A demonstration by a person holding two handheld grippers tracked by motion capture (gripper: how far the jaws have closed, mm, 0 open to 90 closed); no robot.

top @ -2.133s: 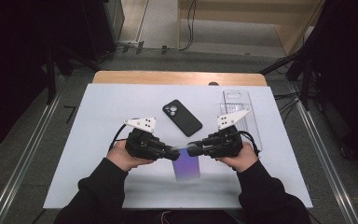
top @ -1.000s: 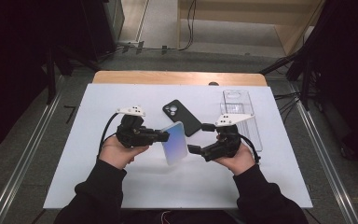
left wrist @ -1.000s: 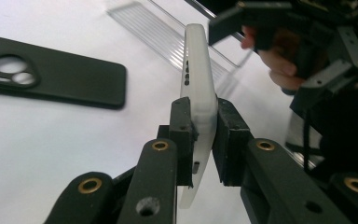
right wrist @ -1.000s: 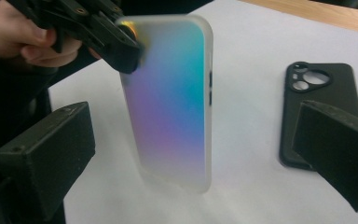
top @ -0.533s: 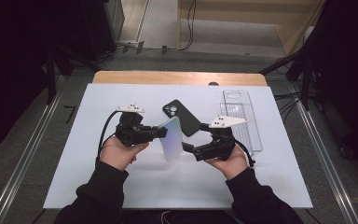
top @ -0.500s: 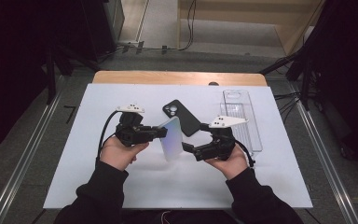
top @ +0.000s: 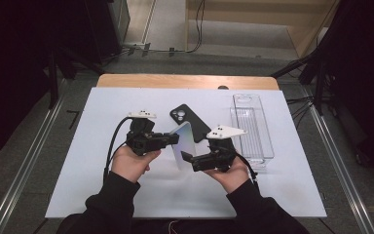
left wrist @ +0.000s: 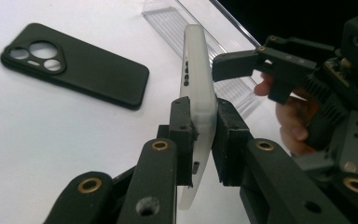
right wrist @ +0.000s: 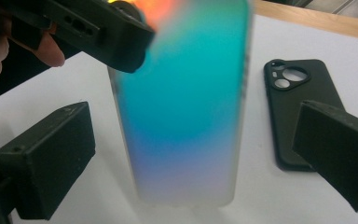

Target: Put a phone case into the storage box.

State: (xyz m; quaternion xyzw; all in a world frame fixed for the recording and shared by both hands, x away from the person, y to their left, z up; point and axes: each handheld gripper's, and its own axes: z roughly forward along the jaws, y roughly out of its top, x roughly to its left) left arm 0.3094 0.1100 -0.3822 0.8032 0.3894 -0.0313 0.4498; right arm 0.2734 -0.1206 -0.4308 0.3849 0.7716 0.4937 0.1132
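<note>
A phone with a shimmering teal-to-lilac back (top: 185, 145) is held off the white table, standing on its edge. My left gripper (top: 175, 139) is shut on its long sides; in the left gripper view the jaws clamp the pale phone (left wrist: 198, 84) at mid-length. My right gripper (top: 187, 158) is open just in front of the phone. In the right gripper view its jaws stand wide on either side of the phone (right wrist: 186, 116) without touching it. A black phone case (top: 190, 122) lies flat behind, camera cut-outs facing up.
A clear plastic tray (top: 252, 129) lies lengthwise at the right of the white table top (top: 102, 117). The black case (right wrist: 298, 93) sits close behind the held phone. A wooden strip (top: 185, 81) runs along the far edge.
The phone lay flat between both grippers; the left gripper has lifted it and turned it on edge. The right gripper has come off it and now sits open beside it.
</note>
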